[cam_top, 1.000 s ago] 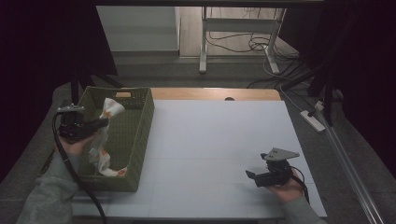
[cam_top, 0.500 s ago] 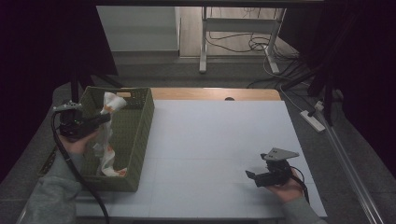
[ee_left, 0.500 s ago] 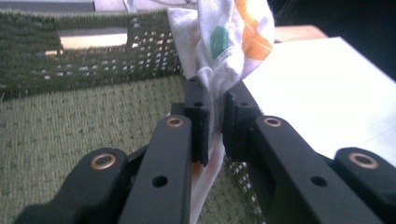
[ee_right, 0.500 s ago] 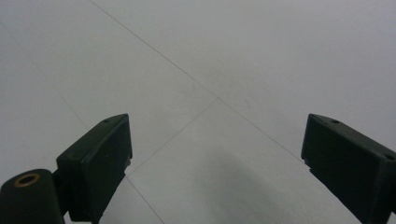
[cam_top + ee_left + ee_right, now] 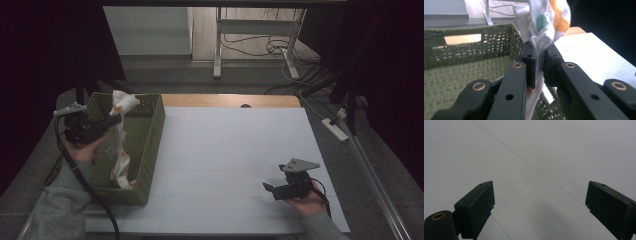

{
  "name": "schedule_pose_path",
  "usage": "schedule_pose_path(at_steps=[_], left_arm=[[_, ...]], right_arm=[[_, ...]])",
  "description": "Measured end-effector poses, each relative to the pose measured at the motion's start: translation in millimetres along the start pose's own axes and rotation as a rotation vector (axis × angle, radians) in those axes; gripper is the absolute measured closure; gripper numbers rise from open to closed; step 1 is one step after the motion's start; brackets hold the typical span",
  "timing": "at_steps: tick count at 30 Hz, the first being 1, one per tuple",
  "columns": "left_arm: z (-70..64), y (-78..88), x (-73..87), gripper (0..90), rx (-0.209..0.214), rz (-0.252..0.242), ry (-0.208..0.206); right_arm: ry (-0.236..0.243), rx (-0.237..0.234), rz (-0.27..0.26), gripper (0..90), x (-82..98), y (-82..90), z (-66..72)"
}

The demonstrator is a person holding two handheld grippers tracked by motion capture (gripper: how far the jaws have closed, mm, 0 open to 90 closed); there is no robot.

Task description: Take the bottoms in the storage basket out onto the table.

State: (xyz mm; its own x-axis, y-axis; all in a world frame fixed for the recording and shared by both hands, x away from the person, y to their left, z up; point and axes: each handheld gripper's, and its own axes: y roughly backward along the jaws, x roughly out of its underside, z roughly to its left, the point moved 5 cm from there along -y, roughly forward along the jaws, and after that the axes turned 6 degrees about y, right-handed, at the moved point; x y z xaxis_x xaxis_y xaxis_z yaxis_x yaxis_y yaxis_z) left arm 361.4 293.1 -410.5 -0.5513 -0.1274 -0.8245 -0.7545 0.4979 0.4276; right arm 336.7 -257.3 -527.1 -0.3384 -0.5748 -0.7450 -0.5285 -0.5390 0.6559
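Observation:
A white cloth (image 5: 120, 135) with orange and green patches hangs from my left gripper (image 5: 118, 119), which is shut on it above the green woven basket (image 5: 152, 130). The cloth's lower end trails down inside the basket. In the left gripper view the cloth (image 5: 544, 25) bunches up above my left gripper (image 5: 539, 62), pinched between the two black pads. My right gripper (image 5: 268, 189) rests low over the white table near the front right, held by a hand. Its jaws stand wide apart in the right gripper view, my right gripper (image 5: 540, 200) with nothing between them.
The white table top (image 5: 235, 150) spreads between the basket and the right hand. A wooden strip (image 5: 230, 100) runs along the table's far edge. A power strip (image 5: 336, 129) lies off the right edge, and a metal stand (image 5: 218, 45) with cables is behind the table.
My left gripper has lifted the cloth higher, so more of it hangs out above the basket. The right gripper has stayed where it was.

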Motion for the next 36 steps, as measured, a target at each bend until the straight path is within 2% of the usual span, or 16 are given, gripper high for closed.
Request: schedule_pose_path(at_steps=[17, 22, 28, 36], left_arm=[[-20.4, 7.7, -22.9, 81.4, 0.029, -0.063, -0.022], [-27.1, 11.8, -31.6, 81.4, 0.022, -0.086, -0.038], [-35.0, 13.9, -39.1, 81.4, 0.036, -0.111, -0.046], [-41.0, 17.0, -47.4, 81.4, 0.034, -0.135, -0.056]], right_arm=[[0.003, 0.005, 0.0, 8.9, -0.1, 0.2, -0.3], [-0.001, 0.006, -0.006, 8.9, -0.5, 1.1, -0.8], [-0.001, 0.005, -0.004, 8.9, -0.3, 1.0, -0.8], [-0.002, 0.007, -0.001, 8.9, -0.1, 0.4, -1.0]])
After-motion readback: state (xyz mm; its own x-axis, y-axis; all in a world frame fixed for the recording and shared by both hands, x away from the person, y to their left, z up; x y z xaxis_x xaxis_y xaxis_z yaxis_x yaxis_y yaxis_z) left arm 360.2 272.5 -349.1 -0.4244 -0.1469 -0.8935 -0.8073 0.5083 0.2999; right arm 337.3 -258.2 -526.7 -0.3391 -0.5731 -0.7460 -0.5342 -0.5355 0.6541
